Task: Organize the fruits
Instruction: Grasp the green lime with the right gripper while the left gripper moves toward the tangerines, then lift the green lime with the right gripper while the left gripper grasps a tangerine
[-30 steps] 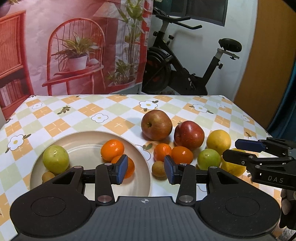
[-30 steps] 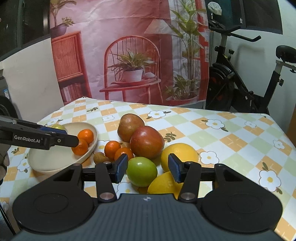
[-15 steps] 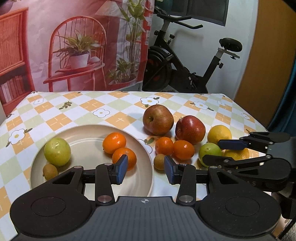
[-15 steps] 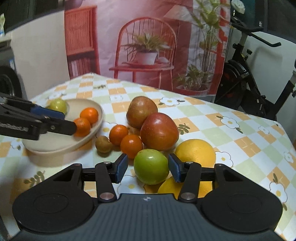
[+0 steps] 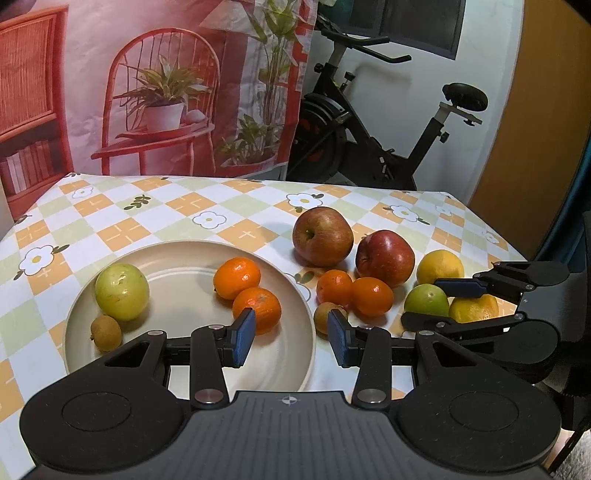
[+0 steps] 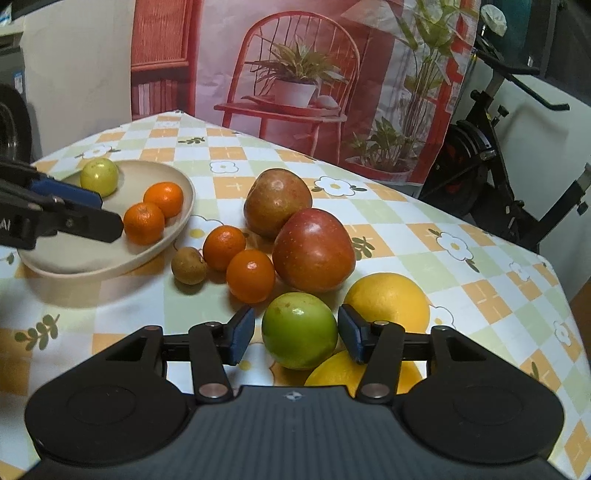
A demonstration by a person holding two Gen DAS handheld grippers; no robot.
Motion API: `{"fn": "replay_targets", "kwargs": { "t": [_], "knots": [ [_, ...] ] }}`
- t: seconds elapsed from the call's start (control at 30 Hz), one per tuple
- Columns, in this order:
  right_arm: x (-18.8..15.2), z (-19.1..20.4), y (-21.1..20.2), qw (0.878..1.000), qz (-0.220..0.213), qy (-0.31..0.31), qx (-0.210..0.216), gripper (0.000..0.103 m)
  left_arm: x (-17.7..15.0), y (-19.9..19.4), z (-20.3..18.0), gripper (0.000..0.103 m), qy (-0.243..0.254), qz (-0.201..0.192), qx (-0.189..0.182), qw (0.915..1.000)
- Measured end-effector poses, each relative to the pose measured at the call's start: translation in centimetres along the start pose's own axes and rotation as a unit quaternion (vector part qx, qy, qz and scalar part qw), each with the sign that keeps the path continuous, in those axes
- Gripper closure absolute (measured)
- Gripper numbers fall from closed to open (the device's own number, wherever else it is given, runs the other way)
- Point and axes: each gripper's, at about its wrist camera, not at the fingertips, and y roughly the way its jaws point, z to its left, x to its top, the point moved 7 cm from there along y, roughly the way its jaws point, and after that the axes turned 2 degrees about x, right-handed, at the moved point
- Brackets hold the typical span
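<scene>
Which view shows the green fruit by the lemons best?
The right wrist view: the green fruit sits close and whole between the opening right tool fingers. In the left wrist view it is small, far right, partly behind that tool.

A cloth (image 5: pixel 229 210) with orange, green and white squares and little white flowers covers the counter. Behind it hangs a big pink picture (image 5: pixel 155 85) of a red chair with a potted plant on it. A black exercise bike (image 5: pixel 373 133) stands by a white wall (image 5: pixel 480 44). A brown door (image 5: pixel 535 122) is on the far side, and a dark window (image 5: pixel 417 22) sits up high.
</scene>
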Motion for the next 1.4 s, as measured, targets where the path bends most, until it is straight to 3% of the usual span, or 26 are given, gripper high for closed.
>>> {"fn": "replay_targets", "kwargs": {
  "t": [0.23, 0.57, 0.67, 1.03, 1.23, 1.4],
  "knots": [
    [-0.3, 0.5, -0.2, 0.999, -0.010, -0.030, -0.012, 0.055, -0.6, 0.0, -0.4, 0.059, 0.003, 0.008, -0.012, 0.9999],
    [-0.3, 0.2, -1.4, 0.998, -0.039, 0.028, 0.035, 0.055, -0.3, 0.5, -1.8, 0.060, 0.037, 0.011, -0.019, 0.9991],
    [0.1, -0.5, -2.4, 0.996, -0.059, 0.058, 0.044, 0.055, -0.1, 1.1, -2.3, 0.067, 0.049, 0.012, -0.024, 0.9984],
    [2.3, -3.2, -6.0, 0.986, -0.121, 0.110, 0.043, 0.055, 1.7, 3.8, -3.7, 0.068, 0.065, 0.016, -0.037, 0.9971],
    [2.5, -4.5, -6.8, 0.982, -0.132, 0.130, 0.039, 0.055, 1.9, 4.8, -5.8, 0.068, 0.088, 0.012, -0.070, 0.9936],
    [2.1, -5.3, -6.9, 0.980, -0.132, 0.142, 0.035, 0.055, 2.0, 6.5, -7.0, 0.068, 0.106, 0.014, -0.072, 0.9916]
  ]
}}
